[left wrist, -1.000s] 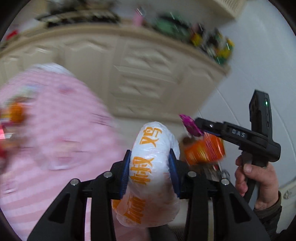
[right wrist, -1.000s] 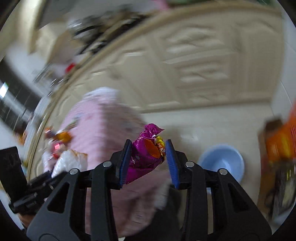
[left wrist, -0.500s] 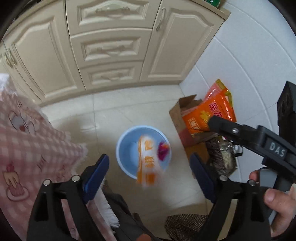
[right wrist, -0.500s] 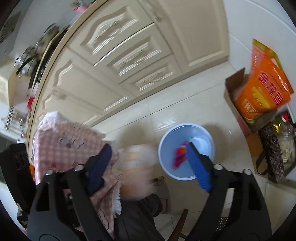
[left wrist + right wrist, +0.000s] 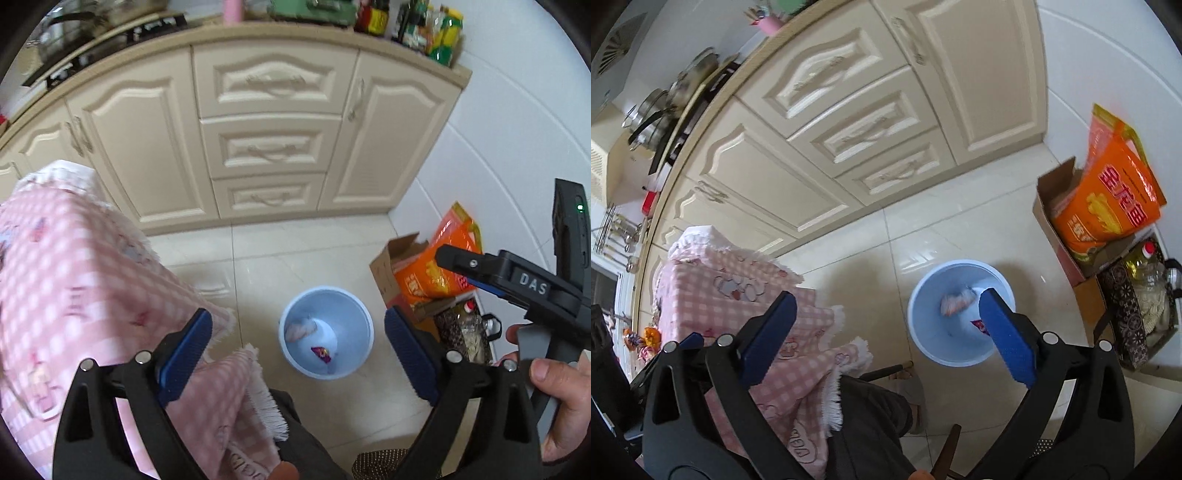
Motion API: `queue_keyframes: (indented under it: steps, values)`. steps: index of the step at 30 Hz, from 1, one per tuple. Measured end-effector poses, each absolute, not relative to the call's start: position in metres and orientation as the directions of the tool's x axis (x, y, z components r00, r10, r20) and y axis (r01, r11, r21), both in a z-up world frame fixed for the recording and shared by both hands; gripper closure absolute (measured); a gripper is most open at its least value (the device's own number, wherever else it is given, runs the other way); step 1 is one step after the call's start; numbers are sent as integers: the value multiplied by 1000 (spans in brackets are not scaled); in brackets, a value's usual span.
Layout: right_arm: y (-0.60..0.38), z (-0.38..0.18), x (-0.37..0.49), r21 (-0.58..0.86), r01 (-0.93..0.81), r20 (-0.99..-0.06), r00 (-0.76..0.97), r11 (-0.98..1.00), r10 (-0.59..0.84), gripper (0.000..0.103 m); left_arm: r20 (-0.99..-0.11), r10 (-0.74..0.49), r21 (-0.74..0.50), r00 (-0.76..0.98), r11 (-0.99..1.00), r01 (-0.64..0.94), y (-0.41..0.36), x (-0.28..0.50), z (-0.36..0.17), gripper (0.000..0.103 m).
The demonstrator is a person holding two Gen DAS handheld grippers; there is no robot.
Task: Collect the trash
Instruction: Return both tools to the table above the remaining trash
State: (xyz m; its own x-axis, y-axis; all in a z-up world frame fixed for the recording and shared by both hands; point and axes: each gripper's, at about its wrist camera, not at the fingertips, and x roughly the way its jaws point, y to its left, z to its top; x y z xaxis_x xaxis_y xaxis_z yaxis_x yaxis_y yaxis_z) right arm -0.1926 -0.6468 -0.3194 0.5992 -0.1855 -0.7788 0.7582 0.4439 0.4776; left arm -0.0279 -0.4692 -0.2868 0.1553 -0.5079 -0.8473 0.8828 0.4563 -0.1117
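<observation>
Both wrappers released since a second ago: white-orange snack bag [image 5: 300,328] and purple foil wrapper [image 5: 321,353] now lie in the round light-blue plastic bin [image 5: 364,325] on the floor. Left tongs [image 5: 295,354] and right tongs [image 5: 886,339] opening wide, nothing between them.

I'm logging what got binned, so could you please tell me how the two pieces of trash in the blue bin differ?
The white and orange wrapper is the bigger piece, crumpled against the bin's inner wall; the purple wrapper is much smaller and lies on the bottom. The first is pale with orange print, the second dark purple with bright flecks. Both lie loose inside the bin, touched by neither gripper.
</observation>
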Motion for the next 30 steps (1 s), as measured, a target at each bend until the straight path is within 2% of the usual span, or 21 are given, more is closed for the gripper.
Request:
queue_keyframes:
  steps: [8,16,25,30]
  values:
    - [-598,-255,-134,492,636,-701,694,594,-162,6,-758,-589,-86,281,517,852,-410,-13,-227,11]
    - [-539,-207,-66,493,479,-639,766,726,-71,6,-682,-610,-84,403,613,786,-344,17,-189,11]
    - [-473,-188,-3,456,331,-631,775,826,37,6,-618,-554,-77,558,749,658,-235,52,-172,11]
    - [-438,-191,30,422,269,-650,756,866,81,6,-614,-473,-43,632,819,572,-178,68,-172,11]
